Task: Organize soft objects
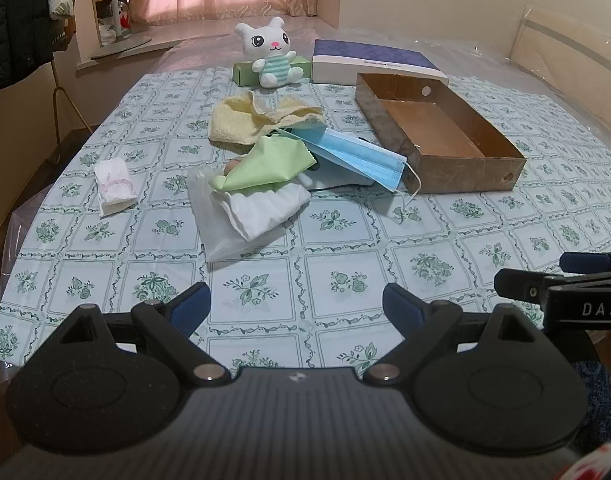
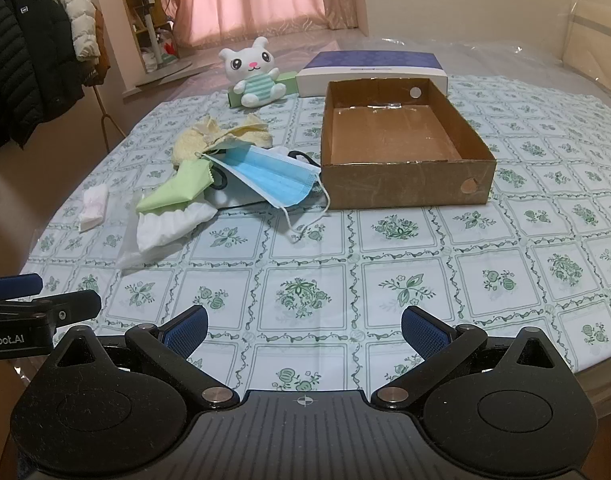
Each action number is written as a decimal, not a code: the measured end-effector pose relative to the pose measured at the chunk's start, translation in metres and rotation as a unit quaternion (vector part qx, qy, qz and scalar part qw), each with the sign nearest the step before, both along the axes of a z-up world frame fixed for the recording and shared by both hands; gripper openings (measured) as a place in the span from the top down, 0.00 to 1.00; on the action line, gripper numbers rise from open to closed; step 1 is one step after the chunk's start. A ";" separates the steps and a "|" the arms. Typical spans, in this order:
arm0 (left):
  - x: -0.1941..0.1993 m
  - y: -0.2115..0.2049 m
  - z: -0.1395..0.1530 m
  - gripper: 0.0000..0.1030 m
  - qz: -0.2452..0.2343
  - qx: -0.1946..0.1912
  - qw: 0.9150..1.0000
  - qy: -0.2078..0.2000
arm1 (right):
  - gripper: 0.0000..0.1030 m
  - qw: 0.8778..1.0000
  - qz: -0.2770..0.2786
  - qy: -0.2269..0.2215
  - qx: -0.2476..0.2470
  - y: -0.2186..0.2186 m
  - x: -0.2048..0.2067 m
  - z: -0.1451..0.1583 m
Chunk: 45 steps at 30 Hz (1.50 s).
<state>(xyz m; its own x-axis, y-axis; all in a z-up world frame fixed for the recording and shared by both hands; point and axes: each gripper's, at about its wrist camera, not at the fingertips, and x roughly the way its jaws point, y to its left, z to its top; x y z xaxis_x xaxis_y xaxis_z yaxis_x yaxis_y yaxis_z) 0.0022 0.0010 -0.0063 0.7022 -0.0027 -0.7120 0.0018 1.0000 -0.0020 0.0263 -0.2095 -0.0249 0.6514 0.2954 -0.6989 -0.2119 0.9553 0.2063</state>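
A heap of soft things lies mid-table: a yellow towel (image 1: 261, 118) (image 2: 221, 136), a green cloth (image 1: 265, 164) (image 2: 177, 192), a blue face mask (image 1: 361, 158) (image 2: 273, 176) and a white cloth in a clear bag (image 1: 261, 208) (image 2: 173, 228). A small white packet (image 1: 113, 186) (image 2: 93, 206) lies apart to the left. An empty brown cardboard box (image 1: 461, 168) (image 2: 405, 188) stands right of the heap. A white plush bunny (image 1: 271, 54) (image 2: 253, 72) sits at the back. My left gripper (image 1: 297, 308) and right gripper (image 2: 303, 326) hover open near the front edge, holding nothing.
A flowered tablecloth (image 1: 345, 272) (image 2: 385, 260) covers the table. Behind the bunny lie a green box (image 1: 243, 72) and a purple-and-white box (image 1: 375, 62) (image 2: 369, 68). Coats (image 2: 29, 60) hang at the left. The right gripper's side (image 1: 565, 288) shows in the left wrist view.
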 end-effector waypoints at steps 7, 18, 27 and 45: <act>-0.001 0.001 -0.002 0.11 0.000 0.000 1.000 0.001 | 0.00 1.000 -0.001 0.000 0.000 0.000 -0.001 0.000; 0.000 0.002 -0.004 0.11 0.000 -0.001 1.000 0.001 | 0.00 1.000 -0.001 0.000 0.000 0.000 -0.001 -0.001; 0.000 0.002 -0.004 0.11 0.000 -0.001 1.000 0.001 | 0.00 1.000 -0.001 0.000 0.000 0.001 -0.001 -0.001; 0.002 0.001 -0.006 0.11 0.000 0.000 1.000 0.001 | 0.00 1.000 -0.001 -0.002 -0.001 0.001 -0.001 -0.001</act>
<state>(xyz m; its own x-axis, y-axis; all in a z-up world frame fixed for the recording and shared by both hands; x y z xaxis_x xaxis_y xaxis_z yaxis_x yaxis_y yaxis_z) 0.0037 0.0022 -0.0126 0.7006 -0.0039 -0.7135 0.0025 1.0000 -0.0030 0.0255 -0.2084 -0.0256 0.6543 0.2920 -0.6976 -0.2100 0.9563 0.2033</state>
